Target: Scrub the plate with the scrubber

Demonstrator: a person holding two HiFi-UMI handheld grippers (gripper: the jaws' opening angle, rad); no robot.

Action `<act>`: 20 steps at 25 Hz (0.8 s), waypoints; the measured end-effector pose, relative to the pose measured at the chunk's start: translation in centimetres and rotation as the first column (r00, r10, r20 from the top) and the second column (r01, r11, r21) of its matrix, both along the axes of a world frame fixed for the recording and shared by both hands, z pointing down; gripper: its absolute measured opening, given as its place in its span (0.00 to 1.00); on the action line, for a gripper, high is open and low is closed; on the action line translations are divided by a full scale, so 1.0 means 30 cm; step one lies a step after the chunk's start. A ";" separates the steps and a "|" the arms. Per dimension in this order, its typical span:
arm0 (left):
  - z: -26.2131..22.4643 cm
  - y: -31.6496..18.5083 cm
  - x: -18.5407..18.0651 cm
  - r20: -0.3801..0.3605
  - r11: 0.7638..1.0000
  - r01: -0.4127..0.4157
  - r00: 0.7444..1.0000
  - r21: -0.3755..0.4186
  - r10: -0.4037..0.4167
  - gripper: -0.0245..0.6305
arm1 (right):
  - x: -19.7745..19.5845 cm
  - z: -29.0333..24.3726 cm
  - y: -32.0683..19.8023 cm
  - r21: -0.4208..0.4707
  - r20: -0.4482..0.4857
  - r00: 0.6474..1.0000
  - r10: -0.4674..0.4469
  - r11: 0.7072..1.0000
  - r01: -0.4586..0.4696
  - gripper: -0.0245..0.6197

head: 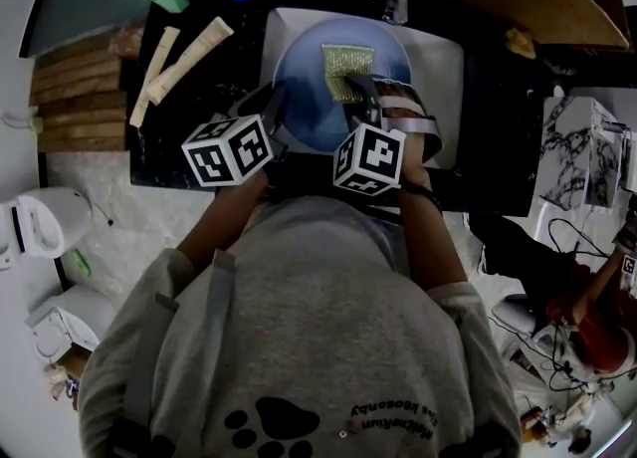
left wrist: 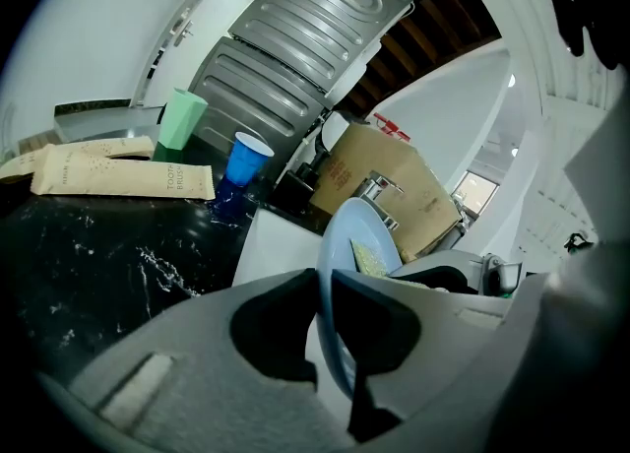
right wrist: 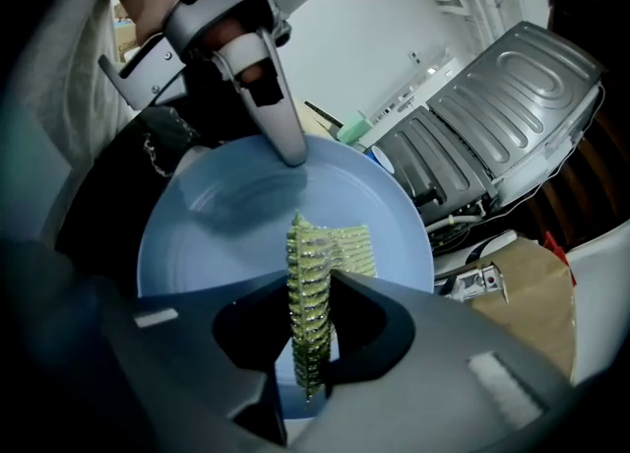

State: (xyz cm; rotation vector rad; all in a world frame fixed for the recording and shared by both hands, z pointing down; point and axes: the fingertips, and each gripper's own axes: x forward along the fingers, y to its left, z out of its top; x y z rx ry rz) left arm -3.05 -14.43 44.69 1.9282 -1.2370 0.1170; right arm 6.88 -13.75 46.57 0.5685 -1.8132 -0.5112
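Plate (head: 302, 98) over white sink (head: 444, 76), black marbled countertop (head: 171, 150)

Head camera looks steeply down from above; both tool cameras, close in, share the plate (head: 304, 88) (left one edge-on).

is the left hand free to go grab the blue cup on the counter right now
Probably not as things stand: the left tongs are clamped on the plate rim. The blue cup itself stands unobstructed on the counter.
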 end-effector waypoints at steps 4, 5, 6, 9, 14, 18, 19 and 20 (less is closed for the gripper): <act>-0.002 -0.008 -0.006 0.014 1.000 0.002 1.000 0.021 -0.002 0.09 | -0.011 0.027 0.057 -0.084 0.017 1.000 -0.017 0.996 0.019 0.15; -0.001 -0.010 -0.007 0.020 1.000 0.001 1.000 0.026 -0.002 0.09 | -0.013 0.036 0.074 -0.112 0.021 1.000 -0.021 0.993 0.023 0.15; 0.001 -0.012 -0.008 0.025 1.000 0.002 1.000 0.028 -0.003 0.09 | -0.015 0.047 0.091 -0.143 0.023 0.999 -0.026 0.989 0.029 0.15; 0.014 -0.011 -0.011 0.016 1.000 0.011 1.000 0.015 -0.011 0.09 | -0.022 0.074 0.140 -0.229 0.027 0.999 -0.039 0.972 0.044 0.15; 0.021 -0.012 -0.016 0.002 1.000 0.029 1.000 0.007 -0.029 0.09 | -0.034 0.114 0.231 -0.364 0.039 0.997 -0.064 0.928 0.074 0.15; 0.013 -0.024 -0.032 -0.001 0.999 0.051 0.999 0.017 -0.051 0.09 | -0.040 0.129 0.297 -0.445 0.038 0.995 -0.096 0.889 0.103 0.15; 0.011 -0.026 -0.035 -0.002 0.998 0.056 0.998 0.020 -0.056 0.09 | -0.040 0.129 0.313 -0.465 0.040 0.994 -0.101 0.879 0.108 0.15; 0.008 -0.030 -0.038 -0.003 0.998 0.060 0.998 0.024 -0.060 0.09 | -0.040 0.128 0.327 -0.484 0.044 0.994 -0.104 0.868 0.112 0.15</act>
